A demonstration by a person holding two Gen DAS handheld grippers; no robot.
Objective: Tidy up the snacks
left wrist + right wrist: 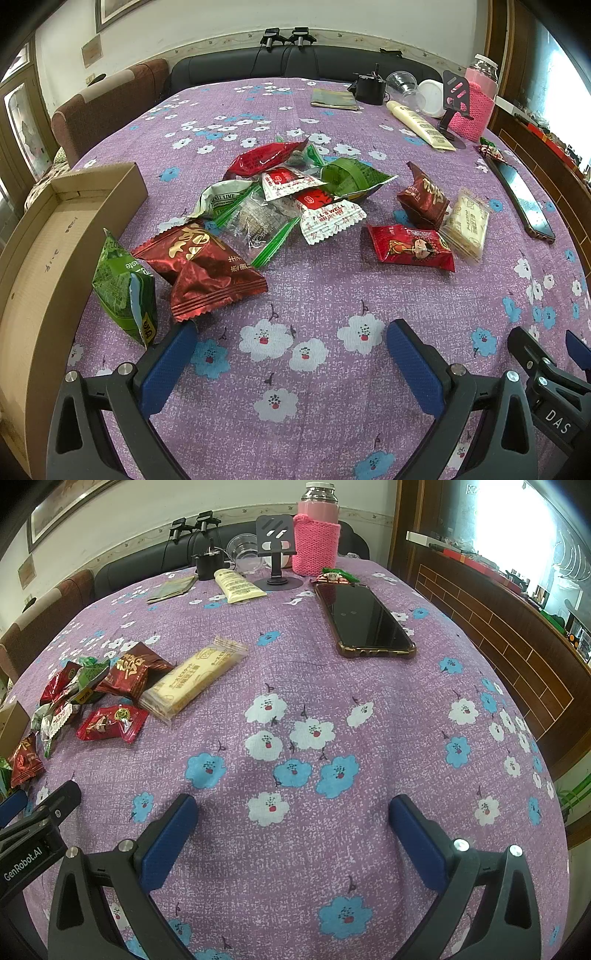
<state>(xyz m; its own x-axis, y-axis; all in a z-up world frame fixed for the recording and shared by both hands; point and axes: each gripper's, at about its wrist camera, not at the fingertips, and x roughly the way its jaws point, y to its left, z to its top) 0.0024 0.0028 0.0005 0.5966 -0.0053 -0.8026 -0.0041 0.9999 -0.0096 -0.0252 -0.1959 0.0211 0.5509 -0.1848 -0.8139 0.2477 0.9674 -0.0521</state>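
Observation:
Several wrapped snacks lie in a loose pile on the purple flowered tablecloth. A green packet and a dark red packet lie nearest, just beyond my left gripper, which is open and empty above the cloth. A shallow cardboard box stands at the left. In the right wrist view my right gripper is open and empty over bare cloth; a yellow biscuit bar and red packets lie to its far left.
A phone lies far right of the snacks. At the far edge stand a pink knitted bottle, a phone stand, a cream tube, a clear cup and a dark device. A sofa runs behind the table.

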